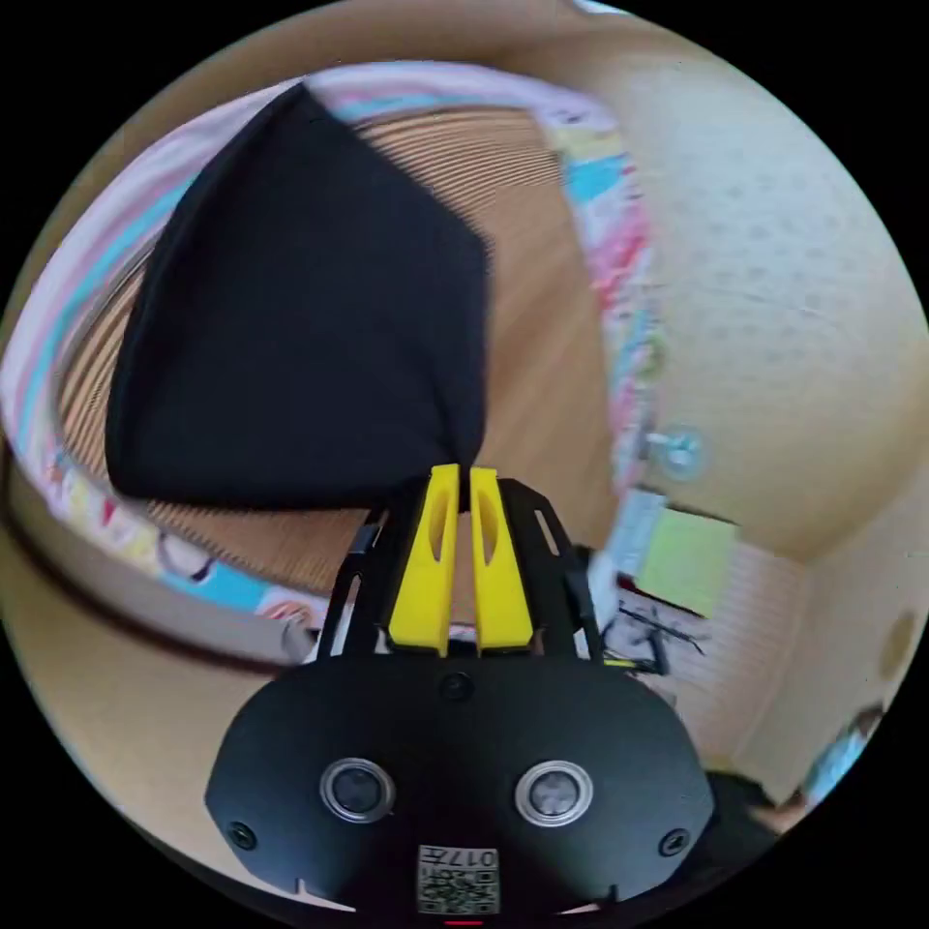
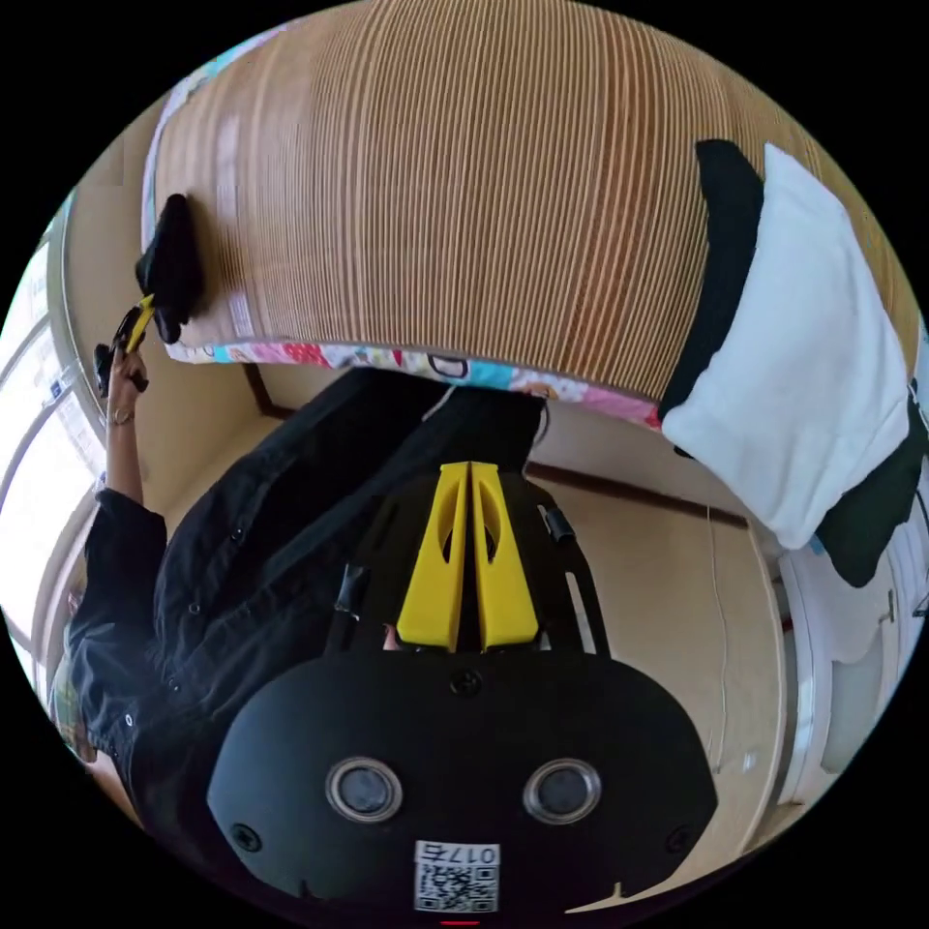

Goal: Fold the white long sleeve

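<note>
A folded black garment (image 1: 300, 319) lies on the ribbed tan mat (image 1: 547, 319), and my left gripper (image 1: 463, 471) is shut on its near corner. From the right gripper view the same left gripper (image 2: 138, 324) is small at the mat's left end, pinching that black garment (image 2: 172, 266), with a hand behind it. A folded white long sleeve (image 2: 803, 358) rests on darker folded clothes (image 2: 726, 261) at the mat's right end. My right gripper (image 2: 469, 466) hangs off the mat's front edge with its yellow jaws together and nothing between them.
The mat (image 2: 464, 194) has a colourful patterned border (image 2: 416, 363) and lies on a tan floor (image 2: 658, 581). A person in black clothes (image 2: 242, 581) is below the mat's edge. A green sheet (image 1: 682, 561) and small clutter lie by the wall.
</note>
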